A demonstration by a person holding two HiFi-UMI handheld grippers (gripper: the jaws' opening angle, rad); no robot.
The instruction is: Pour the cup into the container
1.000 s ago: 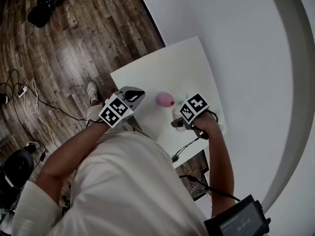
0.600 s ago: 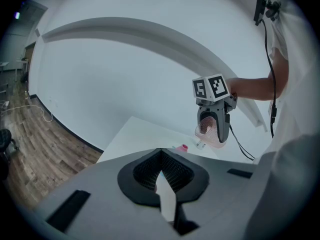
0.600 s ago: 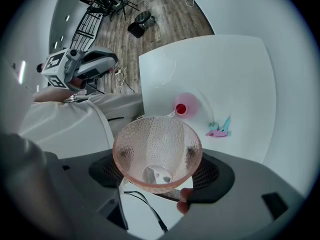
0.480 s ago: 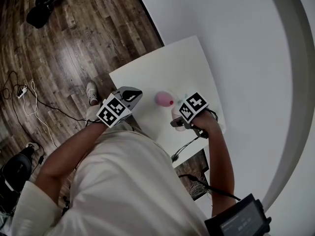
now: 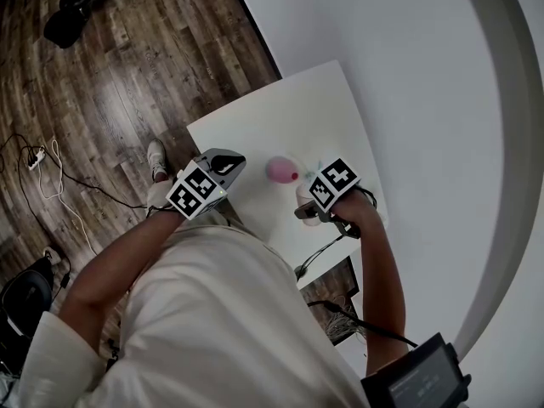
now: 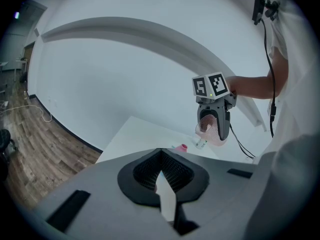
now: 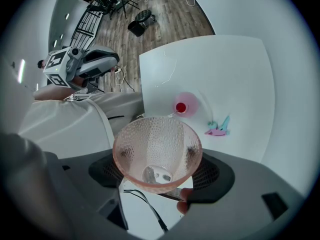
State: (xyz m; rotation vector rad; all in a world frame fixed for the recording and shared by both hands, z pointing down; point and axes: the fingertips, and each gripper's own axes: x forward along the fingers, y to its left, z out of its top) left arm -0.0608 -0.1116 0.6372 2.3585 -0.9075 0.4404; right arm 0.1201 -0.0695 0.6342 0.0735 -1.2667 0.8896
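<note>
My right gripper (image 5: pixel 308 211) (image 7: pixel 157 170) is shut on a pink dimpled see-through cup (image 7: pixel 157 151) (image 6: pixel 213 130), held roughly upright above the near right part of the white table (image 5: pixel 280 117). A small pink container (image 5: pixel 282 170) (image 7: pixel 186 105) (image 6: pixel 183 147) with a red centre stands on the table just beyond and left of the cup. At the table's near left edge my left gripper (image 5: pixel 226 163) (image 6: pixel 160 154) hovers, its jaws together with nothing in them.
Small pink and teal pieces (image 7: pixel 218 129) lie on the table right of the container. A dark cable (image 5: pixel 319 257) hangs off the table's near edge. Cables (image 5: pixel 51 177) and a black object (image 5: pixel 76 7) lie on the wooden floor at the left.
Almost nothing differs: both grippers keep their places and the cup stays in the right one. The view has shifted very slightly.
</note>
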